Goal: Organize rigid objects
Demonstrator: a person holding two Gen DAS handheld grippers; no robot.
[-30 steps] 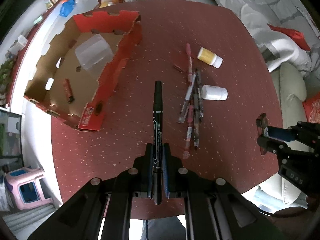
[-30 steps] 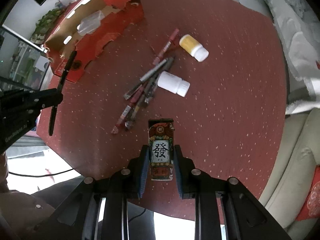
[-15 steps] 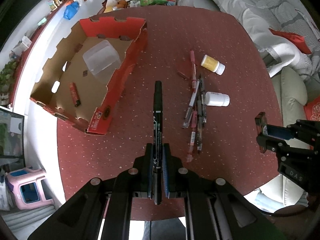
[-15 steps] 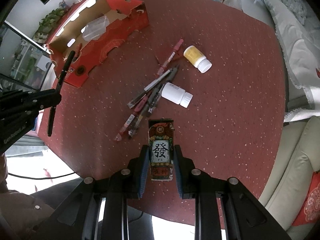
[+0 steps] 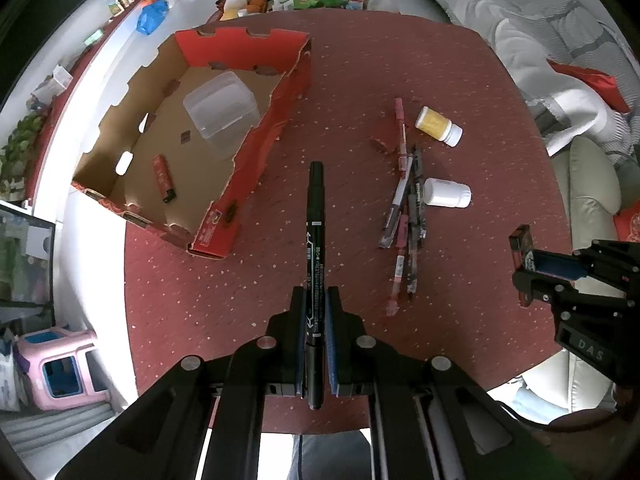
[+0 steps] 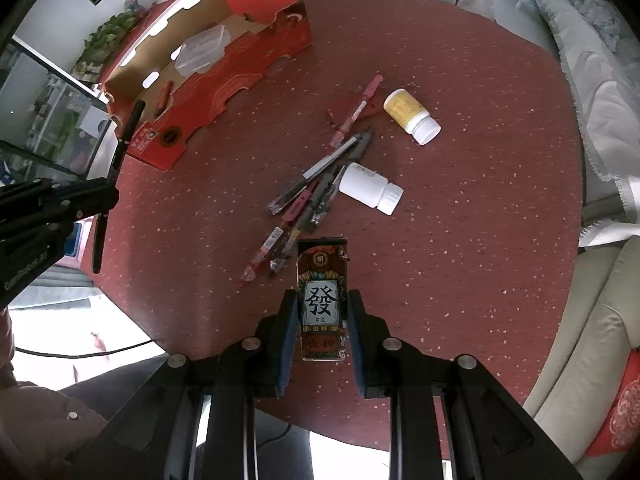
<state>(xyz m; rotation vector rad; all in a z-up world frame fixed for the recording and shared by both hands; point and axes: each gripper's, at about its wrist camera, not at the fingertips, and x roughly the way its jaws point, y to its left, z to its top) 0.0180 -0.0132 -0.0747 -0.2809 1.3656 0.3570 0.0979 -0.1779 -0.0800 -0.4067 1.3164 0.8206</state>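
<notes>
**A:** So, what did each claw have at that moment? Going off the red cardboard box (image 5: 256,148) as my reference here.

**B:** Left gripper (image 5: 316,320) was clamped tight on a black marker (image 5: 316,240), pads squeezed onto the barrel, tip sticking out ahead. In the left wrist view the marker's tip sat just off the box's near right corner, up above the red table (image 5: 460,60), not touching it as far as I could tell.

**A:** And the right one?

**B:** Right gripper (image 6: 322,320) had its jaws pressed on both sides of a small printed box (image 6: 322,300) with a big Chinese character on the front. That was well away from the cardboard box, over the near edge of the table.

**A:** What was left on the table?

**B:** A loose pile of pens (image 5: 406,216) lay to the right of the cardboard box, well apart from it. A white bottle (image 5: 446,193) was on its side, just beside the pile on the far side from the box. A yellow bottle (image 5: 438,125) with a white cap lay further back, also tipped over.

**A:** Anything in the cardboard box already?

**B:** Yeah, a clear plastic container (image 5: 220,106) sat toward the back wall, and a red lighter (image 5: 163,178) lay flat on the floor of it nearer the front. A pink stool (image 5: 60,364) stood on the floor below the box's near corner.
</notes>
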